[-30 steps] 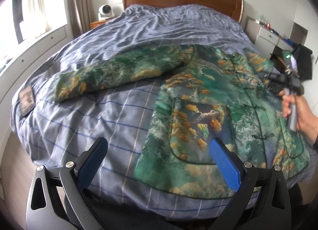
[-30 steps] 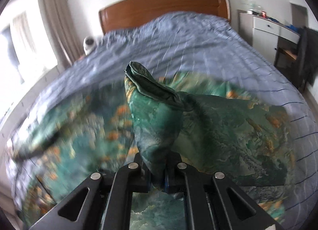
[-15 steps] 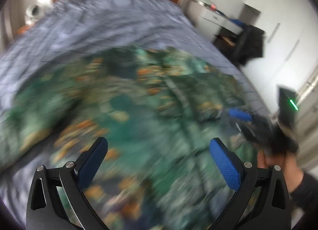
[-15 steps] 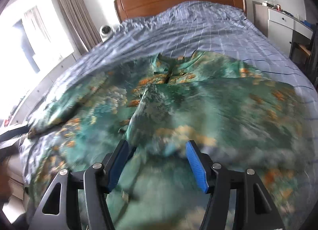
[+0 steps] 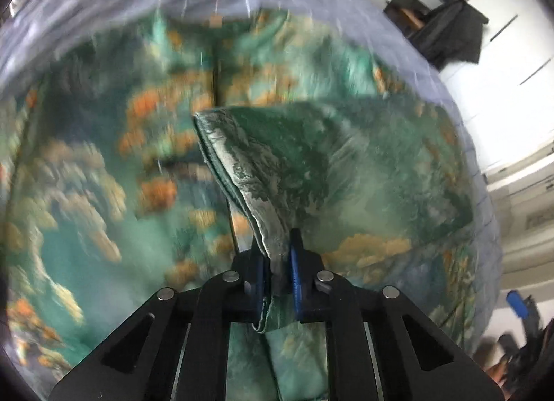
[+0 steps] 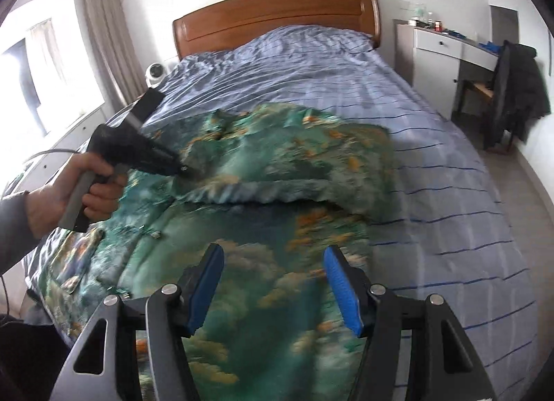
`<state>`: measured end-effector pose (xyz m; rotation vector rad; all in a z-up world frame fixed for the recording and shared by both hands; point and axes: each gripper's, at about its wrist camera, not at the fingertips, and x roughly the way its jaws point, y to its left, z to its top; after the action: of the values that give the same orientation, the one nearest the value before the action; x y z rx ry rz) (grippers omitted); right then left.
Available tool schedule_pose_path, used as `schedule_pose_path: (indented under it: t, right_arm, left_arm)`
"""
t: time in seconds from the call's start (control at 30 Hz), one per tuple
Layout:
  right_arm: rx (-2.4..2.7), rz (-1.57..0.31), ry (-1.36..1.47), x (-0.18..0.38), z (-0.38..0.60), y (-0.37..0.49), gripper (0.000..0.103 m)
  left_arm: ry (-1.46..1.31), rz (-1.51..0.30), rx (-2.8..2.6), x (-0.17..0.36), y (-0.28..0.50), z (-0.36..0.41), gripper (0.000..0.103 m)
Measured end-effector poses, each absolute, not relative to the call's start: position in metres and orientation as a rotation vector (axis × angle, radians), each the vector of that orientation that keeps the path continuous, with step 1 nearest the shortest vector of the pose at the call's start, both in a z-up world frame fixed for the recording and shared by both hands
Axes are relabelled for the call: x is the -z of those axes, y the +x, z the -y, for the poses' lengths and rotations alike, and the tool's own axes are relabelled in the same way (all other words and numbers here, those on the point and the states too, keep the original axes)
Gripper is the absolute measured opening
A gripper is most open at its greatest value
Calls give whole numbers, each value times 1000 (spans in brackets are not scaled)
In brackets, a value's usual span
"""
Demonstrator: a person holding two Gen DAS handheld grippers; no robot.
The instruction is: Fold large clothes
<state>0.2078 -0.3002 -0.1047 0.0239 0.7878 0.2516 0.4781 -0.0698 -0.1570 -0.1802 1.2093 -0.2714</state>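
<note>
A green jacket (image 6: 259, 297) with orange and cream patterning lies spread on the bed. Its right sleeve (image 6: 277, 190) is folded across the chest. In the left wrist view my left gripper (image 5: 278, 273) is shut on the cuff end of that sleeve (image 5: 277, 145), and the cloth rises from between its blue pads. The right wrist view shows the same gripper (image 6: 183, 169), held by a hand (image 6: 69, 193), at the sleeve's left end. My right gripper (image 6: 273, 283) hovers open over the jacket's lower part, with nothing between its fingers.
The bed's blue striped cover (image 6: 450, 193) runs back to a wooden headboard (image 6: 277, 17). At the right stand a white desk (image 6: 446, 44) and a chair draped with a dark coat (image 6: 516, 89). A small white round device (image 6: 154, 74) and a curtained window are at the left.
My left gripper swung across the jacket and shut on the sleeve's cuff. My right gripper let go of that sleeve, opened and drew back toward the jacket's hem.
</note>
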Motion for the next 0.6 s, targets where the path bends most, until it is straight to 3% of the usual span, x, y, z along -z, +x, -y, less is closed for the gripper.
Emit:
schedule_pose_path:
  t: [0.13, 0.2, 0.37, 0.6]
  right_arm:
    - [-179, -758, 72, 95, 334, 242, 61]
    - [-152, -763, 86, 93, 346, 271, 51]
    - [-132, -832, 60, 107, 350, 357, 43]
    - [-160, -887, 96, 137, 329, 444, 43]
  left_arm:
    - [-260, -1132, 224, 135, 481, 45, 11]
    - [-268, -1146, 209, 143, 485, 41, 12]
    - [-270, -1180, 177, 177, 482, 46, 20]
    - [-264, -1148, 166, 185, 475, 41, 21]
